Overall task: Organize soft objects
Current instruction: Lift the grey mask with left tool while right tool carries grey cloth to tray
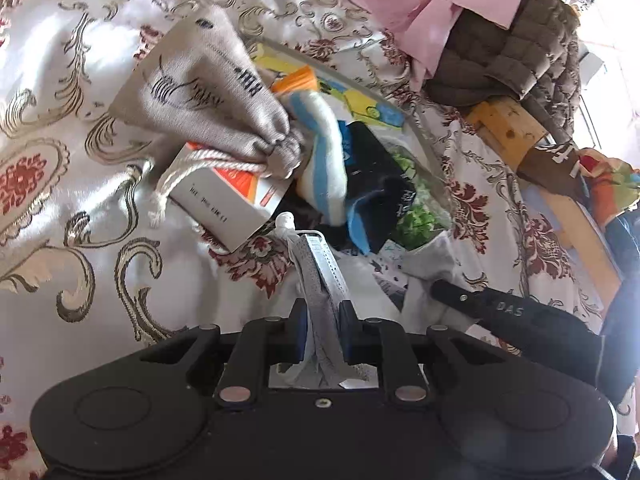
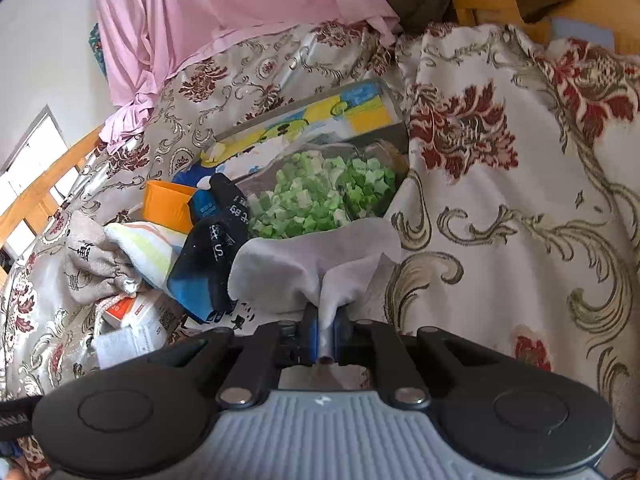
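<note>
My left gripper (image 1: pixel 323 312) is shut on a grey knitted fabric piece (image 1: pixel 316 276) with a white plastic tag at its far end, and the piece stands up from the jaws. My right gripper (image 2: pixel 325 320) is shut on a corner of a pale grey cloth (image 2: pixel 304 264) that drapes away from it. In the left wrist view that cloth (image 1: pixel 424 276) lies at the right. Just beyond lies a pile: a beige drawstring pouch (image 1: pixel 200 92), a white and blue striped sock (image 1: pixel 324 152) and a black and blue sock (image 2: pixel 216 252).
A floral bedspread (image 2: pixel 500 200) covers the bed. The pile also holds a clear bag of green cubes (image 2: pixel 316 196), an orange and white box (image 1: pixel 232 196) and a colourful flat box (image 2: pixel 320 116). Pink cloth (image 2: pixel 224 12), a brown quilted jacket (image 1: pixel 520 48) and a wooden frame (image 1: pixel 508 124) lie behind.
</note>
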Demonstrator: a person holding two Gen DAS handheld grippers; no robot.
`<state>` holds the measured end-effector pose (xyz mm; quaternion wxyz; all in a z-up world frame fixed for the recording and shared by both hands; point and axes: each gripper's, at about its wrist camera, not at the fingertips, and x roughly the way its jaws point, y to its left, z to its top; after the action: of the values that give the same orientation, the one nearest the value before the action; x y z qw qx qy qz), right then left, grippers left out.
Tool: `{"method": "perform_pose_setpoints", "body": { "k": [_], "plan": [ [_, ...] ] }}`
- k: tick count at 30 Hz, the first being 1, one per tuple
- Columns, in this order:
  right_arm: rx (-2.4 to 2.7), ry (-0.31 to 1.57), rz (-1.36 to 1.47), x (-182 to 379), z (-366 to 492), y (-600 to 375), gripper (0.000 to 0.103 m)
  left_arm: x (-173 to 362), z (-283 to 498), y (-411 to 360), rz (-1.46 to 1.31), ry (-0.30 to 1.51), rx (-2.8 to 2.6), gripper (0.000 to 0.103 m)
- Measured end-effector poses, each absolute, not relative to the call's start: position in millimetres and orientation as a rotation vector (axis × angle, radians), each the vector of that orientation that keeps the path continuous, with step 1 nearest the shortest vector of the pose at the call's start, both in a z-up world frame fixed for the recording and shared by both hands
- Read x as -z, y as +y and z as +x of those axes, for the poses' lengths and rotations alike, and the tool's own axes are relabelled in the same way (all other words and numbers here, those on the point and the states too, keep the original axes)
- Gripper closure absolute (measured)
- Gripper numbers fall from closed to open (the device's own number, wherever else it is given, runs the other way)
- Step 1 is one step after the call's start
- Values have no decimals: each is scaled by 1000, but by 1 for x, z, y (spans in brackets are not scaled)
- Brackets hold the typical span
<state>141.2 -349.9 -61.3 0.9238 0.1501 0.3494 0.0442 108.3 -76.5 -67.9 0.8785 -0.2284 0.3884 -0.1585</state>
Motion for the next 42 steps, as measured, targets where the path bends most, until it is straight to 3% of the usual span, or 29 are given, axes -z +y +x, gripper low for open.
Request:
{"method": "perform_pose_setpoints", "body": {
  "k": [14,23,32,42],
  "plan": [
    [-135,337,131,13,108,-326,98,16,113,-96,-345,632,427,86],
    [-101,179,165,-16,178,-340,98,-29,187,-94,-322,561,402,85],
    [-106,193,303,9,275,-371,98,-39,296,-119,-267,505,384,85],
    [-93,324,424,45,324,-399,98,4,385,-149,-298,597,393,85]
  ]
}}
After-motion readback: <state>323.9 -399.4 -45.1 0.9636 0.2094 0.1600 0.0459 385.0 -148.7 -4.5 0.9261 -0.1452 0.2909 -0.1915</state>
